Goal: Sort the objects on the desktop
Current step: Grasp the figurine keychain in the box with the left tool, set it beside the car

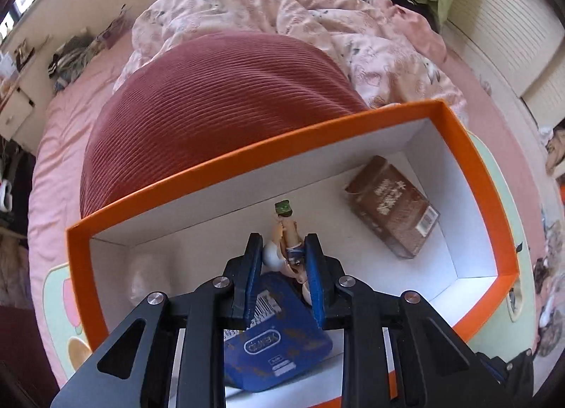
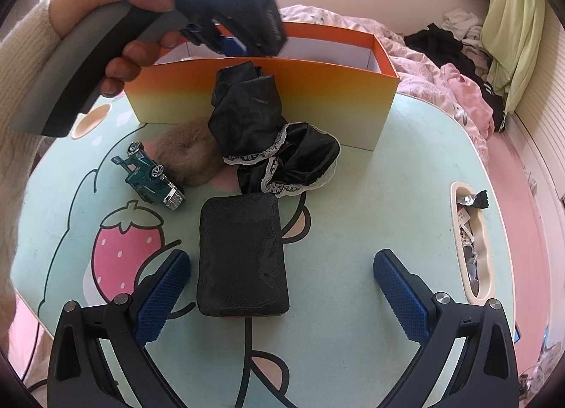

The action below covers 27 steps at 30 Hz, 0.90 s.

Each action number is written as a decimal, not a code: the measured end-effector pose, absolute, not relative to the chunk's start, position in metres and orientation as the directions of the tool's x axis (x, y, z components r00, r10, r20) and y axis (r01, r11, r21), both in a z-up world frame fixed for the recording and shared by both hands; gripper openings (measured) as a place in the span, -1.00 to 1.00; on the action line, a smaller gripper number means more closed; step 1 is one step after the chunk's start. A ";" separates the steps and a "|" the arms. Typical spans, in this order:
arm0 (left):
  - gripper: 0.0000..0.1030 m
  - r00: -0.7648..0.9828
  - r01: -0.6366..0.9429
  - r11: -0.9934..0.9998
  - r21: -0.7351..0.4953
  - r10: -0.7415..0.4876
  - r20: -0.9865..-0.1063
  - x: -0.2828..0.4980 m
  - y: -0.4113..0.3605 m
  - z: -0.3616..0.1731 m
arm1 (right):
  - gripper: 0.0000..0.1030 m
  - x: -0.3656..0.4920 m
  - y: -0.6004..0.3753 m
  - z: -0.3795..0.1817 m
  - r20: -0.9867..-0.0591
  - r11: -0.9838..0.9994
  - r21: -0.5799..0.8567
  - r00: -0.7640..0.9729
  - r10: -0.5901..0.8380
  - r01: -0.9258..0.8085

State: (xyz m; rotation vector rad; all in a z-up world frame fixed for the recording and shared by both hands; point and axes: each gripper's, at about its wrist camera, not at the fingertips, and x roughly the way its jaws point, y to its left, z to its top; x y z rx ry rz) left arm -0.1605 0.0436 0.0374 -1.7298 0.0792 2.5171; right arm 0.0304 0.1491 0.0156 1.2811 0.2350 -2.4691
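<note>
Two containers are in reach here: the orange box and a shallow side tray set into the edge of the table. Inside the white-lined box lie a brown packet toward its far right corner and a blue packet (barcode facing up) right under the left gripper. That gripper reaches down into the box, its blue pads drawn in on a small figurine with a green cap; whether the figurine rests on the floor of the box I cannot tell. The side tray holds crumpled wrappers. Out on the table, the right gripper hangs with jaws spread wide, empty, a black case between them. Beyond it lie black lace-trimmed fabric, a furry scrunchie and a green toy truck on its side.
</note>
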 end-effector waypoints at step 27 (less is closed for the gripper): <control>-0.38 -0.673 -0.070 -0.924 -0.376 0.322 -0.666 0.000 -0.037 0.042 | 1.00 0.031 0.150 0.016 -0.815 -0.926 0.010 -0.534 -0.225 0.376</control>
